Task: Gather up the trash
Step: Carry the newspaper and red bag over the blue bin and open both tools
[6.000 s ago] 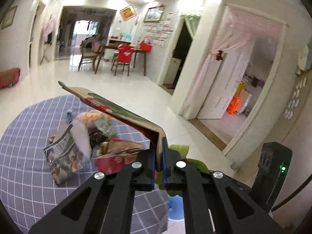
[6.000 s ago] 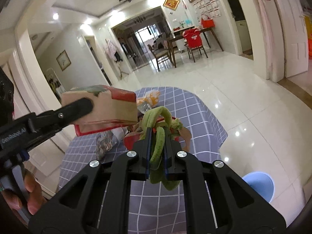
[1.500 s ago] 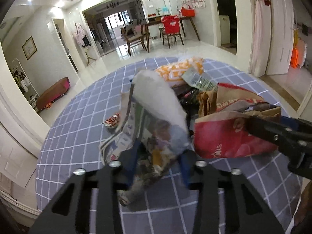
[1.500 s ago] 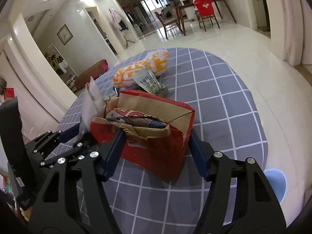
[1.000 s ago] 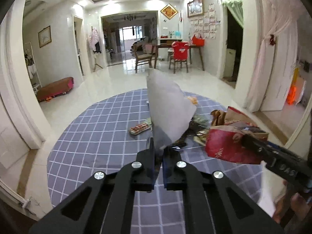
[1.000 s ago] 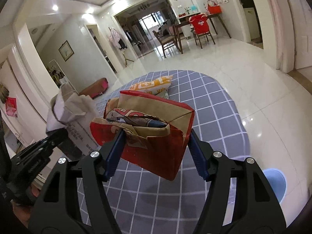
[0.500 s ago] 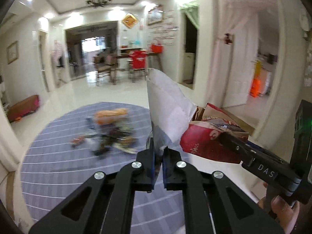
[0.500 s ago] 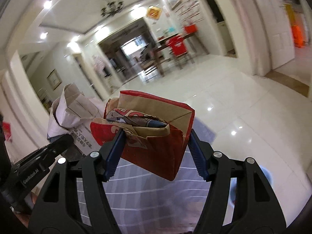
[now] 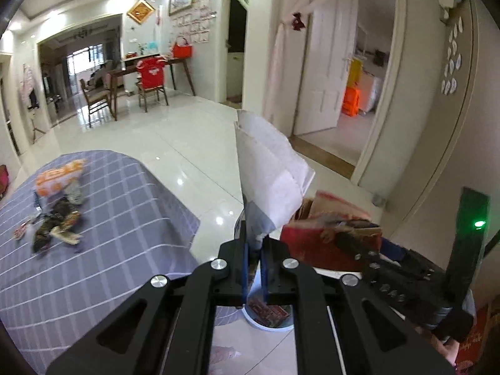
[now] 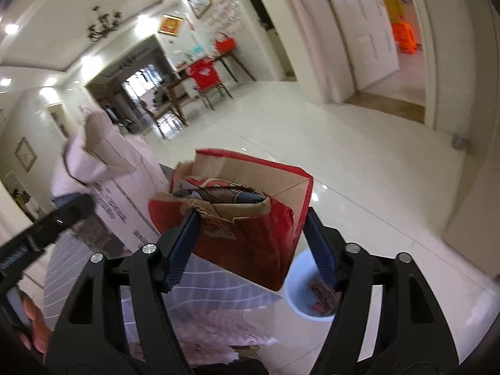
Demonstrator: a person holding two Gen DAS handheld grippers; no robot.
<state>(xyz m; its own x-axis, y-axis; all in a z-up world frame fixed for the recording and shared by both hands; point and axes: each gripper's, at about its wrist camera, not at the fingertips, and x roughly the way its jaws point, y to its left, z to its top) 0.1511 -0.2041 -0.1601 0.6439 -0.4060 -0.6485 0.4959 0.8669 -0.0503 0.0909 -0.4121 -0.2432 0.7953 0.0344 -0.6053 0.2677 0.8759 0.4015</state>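
Note:
My left gripper [image 9: 253, 247] is shut on a folded newspaper [image 9: 268, 172], which stands up from the jaws; it also shows in the right wrist view [image 10: 103, 168]. My right gripper [image 10: 250, 228] is shut on a crumpled red paper bag [image 10: 250, 218] with wide jaws; the bag also shows in the left wrist view [image 9: 328, 237]. Both are held in the air above a light blue trash bin [image 10: 312, 293] on the floor, also seen in the left wrist view [image 9: 272, 318], with some trash inside.
A round table with a grey checked cloth [image 9: 109, 234] lies at the left, with an orange snack bag [image 9: 57, 176] and several wrappers [image 9: 56, 225] on it. Glossy white floor around. A wall [image 9: 453, 156] and doorway stand at the right.
Both grippers lifted the newspaper and the red bag off the table and swung right, away from the table, to above the blue bin.

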